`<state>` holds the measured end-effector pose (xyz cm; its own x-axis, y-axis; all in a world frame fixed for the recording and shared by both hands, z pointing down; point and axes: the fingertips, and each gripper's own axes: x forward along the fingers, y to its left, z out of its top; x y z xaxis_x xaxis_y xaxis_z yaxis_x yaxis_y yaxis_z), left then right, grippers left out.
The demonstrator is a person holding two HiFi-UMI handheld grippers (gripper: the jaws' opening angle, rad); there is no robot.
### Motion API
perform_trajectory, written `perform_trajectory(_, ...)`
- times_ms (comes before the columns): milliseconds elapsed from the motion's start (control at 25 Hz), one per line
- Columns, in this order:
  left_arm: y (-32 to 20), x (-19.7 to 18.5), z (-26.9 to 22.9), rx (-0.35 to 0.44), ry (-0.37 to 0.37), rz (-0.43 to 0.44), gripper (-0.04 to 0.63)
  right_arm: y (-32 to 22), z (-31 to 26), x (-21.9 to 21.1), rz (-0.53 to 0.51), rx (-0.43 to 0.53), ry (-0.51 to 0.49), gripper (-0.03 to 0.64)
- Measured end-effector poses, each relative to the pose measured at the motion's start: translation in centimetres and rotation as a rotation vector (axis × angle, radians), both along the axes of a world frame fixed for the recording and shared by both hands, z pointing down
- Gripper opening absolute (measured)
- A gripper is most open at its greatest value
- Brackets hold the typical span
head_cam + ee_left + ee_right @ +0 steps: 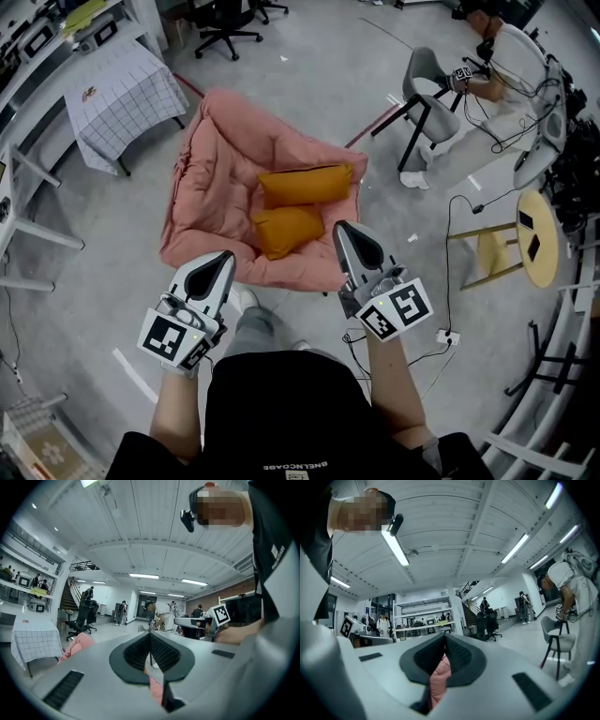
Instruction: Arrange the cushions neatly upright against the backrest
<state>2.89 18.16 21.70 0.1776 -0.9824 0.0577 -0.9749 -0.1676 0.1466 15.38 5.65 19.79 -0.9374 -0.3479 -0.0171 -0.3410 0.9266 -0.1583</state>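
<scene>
A pink padded lounge seat [220, 164] lies on the grey floor ahead of me. Two orange cushions rest in its hollow: the upper cushion [306, 184] lies lengthwise towards the backrest side, and the lower cushion [286, 230] sits just in front of it, touching it. My left gripper [227, 256] hangs over the seat's near edge, shut and empty. My right gripper [339, 228] is beside the lower cushion's right end, also shut with nothing held. In the left gripper view the jaws [151, 643] meet, and the pink seat [77, 644] shows at left. In the right gripper view the jaws [444, 645] are closed, with pink fabric [439, 679] below them.
A table with a checked cloth [127, 94] stands at the back left. A grey chair [427, 89] and a seated person [506, 56] are at the back right. A round wooden stool [532, 239] and a cable with a power strip [447, 336] lie to the right.
</scene>
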Motion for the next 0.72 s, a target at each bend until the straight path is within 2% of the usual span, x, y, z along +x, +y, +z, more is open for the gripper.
perform_trajectory(240, -3.3, -7.2, 0.8, -0.024, -0.012, 0.038, 0.012, -4.5, 0.5, -5.7, 0.068, -0.044, 0.010, 0.011)
perform_trajectory(400, -4.8, -11.5, 1.2, -0.011, 0.003, 0.072, 0.012, -6.6, 1.1, -9.0, 0.134, -0.069, 0.034, 0.011)
perform_trajectory(720, -8.5, -13.8, 3.7, -0.088, -0.042, 0.194, 0.014, -9.0, 4.5, -9.6, 0.242, -0.162, 0.103, 0.011)
